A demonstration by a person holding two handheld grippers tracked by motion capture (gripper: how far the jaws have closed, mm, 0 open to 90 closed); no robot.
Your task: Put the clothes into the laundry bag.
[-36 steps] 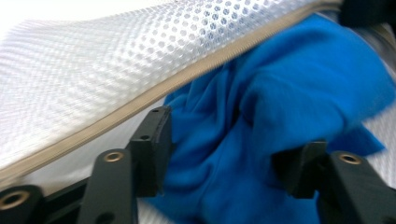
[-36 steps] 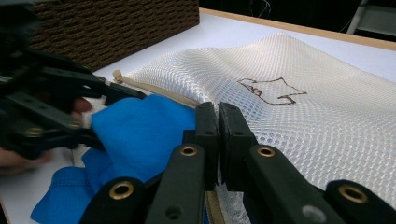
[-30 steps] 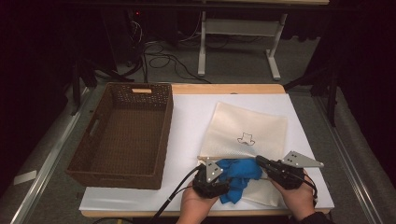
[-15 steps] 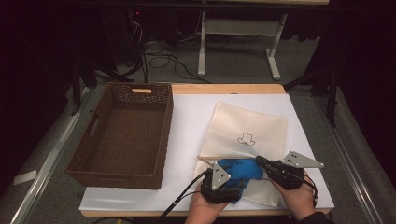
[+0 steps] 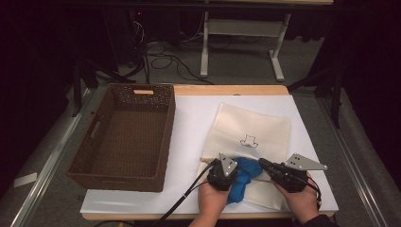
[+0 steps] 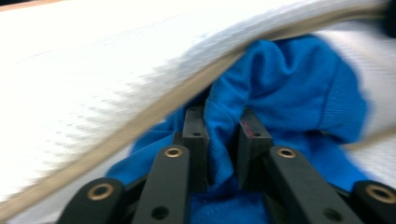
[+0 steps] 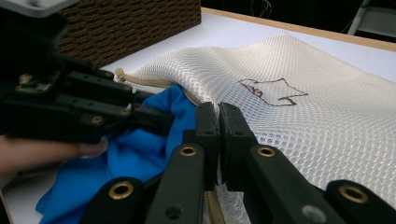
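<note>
A blue cloth (image 5: 244, 174) lies bunched at the near, open edge of a cream mesh bag (image 5: 255, 125) printed with a small dark outline figure. My left gripper (image 5: 235, 169) is shut on a fold of the blue cloth (image 6: 289, 93), right under the bag's raised tan hem (image 6: 154, 112). My right gripper (image 5: 261, 164) is shut on the bag's hem (image 7: 196, 99) and holds it up off the table. In the right gripper view the left gripper (image 7: 159, 116) comes in from the left, over the blue cloth (image 7: 135, 154). How far the cloth reaches inside the bag is hidden.
An empty brown wicker basket (image 5: 123, 137) stands on the left half of the white table top (image 5: 194, 118). The basket's corner (image 7: 135, 23) also stands behind the left gripper. The table's front edge runs just below both hands. Behind the table, cables and a desk frame stand on the floor.
My left gripper has moved right and slightly forward with the blue cloth, closing in on the bag's opening. The right gripper has stayed where it was, on the hem.
</note>
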